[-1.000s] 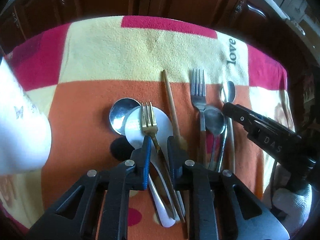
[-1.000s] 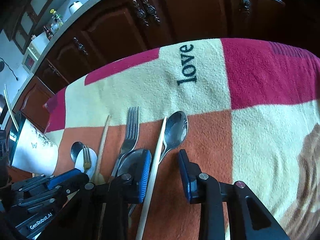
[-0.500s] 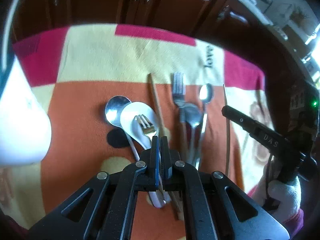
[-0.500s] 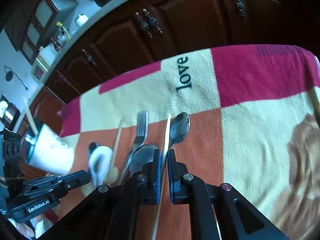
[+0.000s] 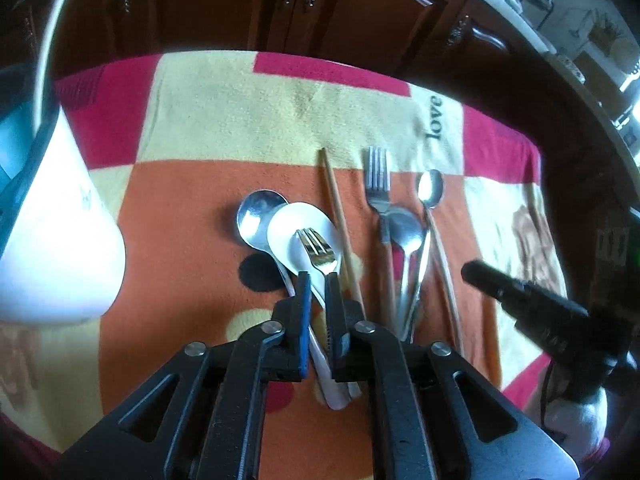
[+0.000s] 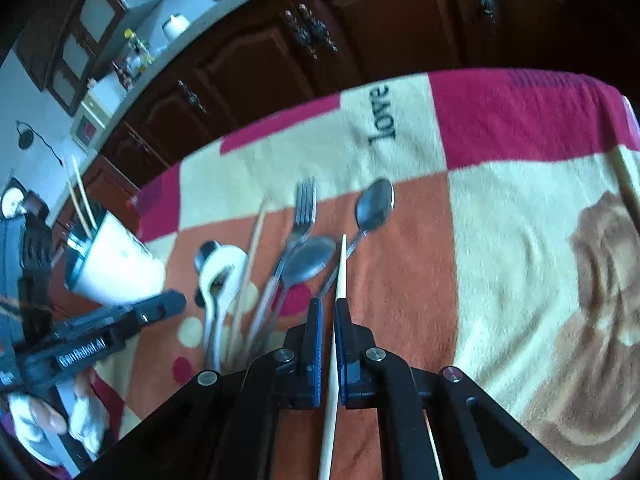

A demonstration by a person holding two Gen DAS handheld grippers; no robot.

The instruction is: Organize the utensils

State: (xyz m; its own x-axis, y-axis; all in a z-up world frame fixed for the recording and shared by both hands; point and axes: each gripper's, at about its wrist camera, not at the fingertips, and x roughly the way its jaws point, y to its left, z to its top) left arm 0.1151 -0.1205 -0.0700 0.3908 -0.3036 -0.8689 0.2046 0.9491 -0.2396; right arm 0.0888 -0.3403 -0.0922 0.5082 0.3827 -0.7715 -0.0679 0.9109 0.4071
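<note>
The right gripper [image 6: 327, 312] is clenched on a pale chopstick [image 6: 340, 268], which runs up between its blue-lined pads and ends short of the small steel spoon [image 6: 374, 204]. The chopstick's tip stands clear above the checked blanket [image 6: 500, 248].

The left gripper [image 5: 317, 284] has its jaws easing apart. The gold fork [image 5: 318, 248] lies between them, its tines resting on the bowl of the white ceramic spoon [image 5: 288, 232]. Whether the pads still press the fork's handle cannot be told.

The remaining utensils lie on the orange square of the blanket:
- a steel soup spoon [image 5: 256, 216], partly under the white ceramic spoon;
- a wooden chopstick [image 5: 336, 200], just beside the white spoon;
- a steel fork [image 5: 378, 176], with a larger steel spoon [image 5: 406, 232] overlapping its handle.

A white cup [image 6: 116, 268] stands at the blanket's left edge with long sticks in it. Dark wooden cabinets [image 6: 360, 28] stand behind.
</note>
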